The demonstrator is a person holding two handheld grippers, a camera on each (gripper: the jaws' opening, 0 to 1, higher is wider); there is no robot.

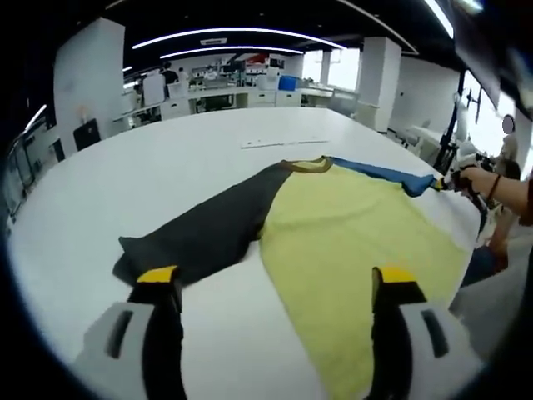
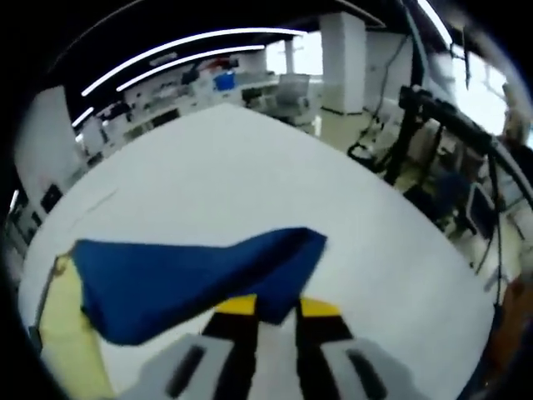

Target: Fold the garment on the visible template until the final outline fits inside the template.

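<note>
While the white table (image 1: 166, 167) carries the garment (image 1: 350, 233) spread flat across its middle, the yellow body lies smooth, the dark sleeve (image 1: 200, 233) reaching left. Right gripper (image 2: 275, 312) is clenched on the blue sleeve (image 2: 191, 275) at far right; left gripper (image 1: 279, 287) hovers released. Advice: draw the sleeve inward low and taut, avoiding wrinkles.

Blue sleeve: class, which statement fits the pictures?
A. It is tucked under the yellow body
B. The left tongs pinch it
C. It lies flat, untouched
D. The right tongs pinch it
D: the right tongs are closed on the blue sleeve, lifting its end off the table; the left tongs are open.
</note>
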